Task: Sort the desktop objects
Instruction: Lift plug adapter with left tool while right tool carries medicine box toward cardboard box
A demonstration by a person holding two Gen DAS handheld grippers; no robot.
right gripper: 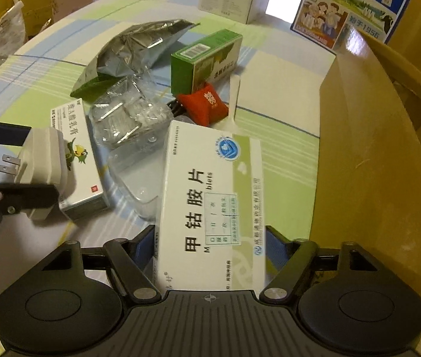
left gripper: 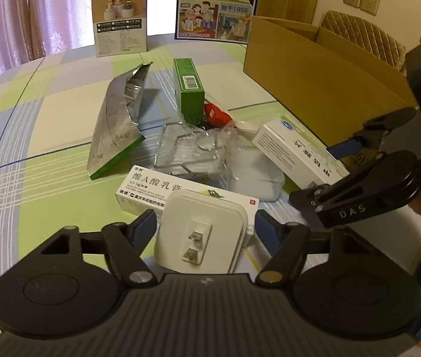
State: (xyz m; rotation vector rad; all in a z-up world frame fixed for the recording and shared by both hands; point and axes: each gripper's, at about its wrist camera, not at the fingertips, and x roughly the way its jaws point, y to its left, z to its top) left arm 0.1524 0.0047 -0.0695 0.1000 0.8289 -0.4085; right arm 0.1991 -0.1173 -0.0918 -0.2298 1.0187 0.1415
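The left gripper (left gripper: 204, 223) pinches a white plug adapter (left gripper: 201, 235) (prongs facing the camera) above the checked tablecloth (left gripper: 61, 125); the right gripper (right gripper: 210, 244) clamps a white medicine box (right gripper: 210, 202) beside the cardboard box (right gripper: 374, 163).

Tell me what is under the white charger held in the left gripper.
Under the white charger, in the left gripper, lies the white ointment box on the checked tablecloth. The charger hides part of that box; contact between them cannot be judged.
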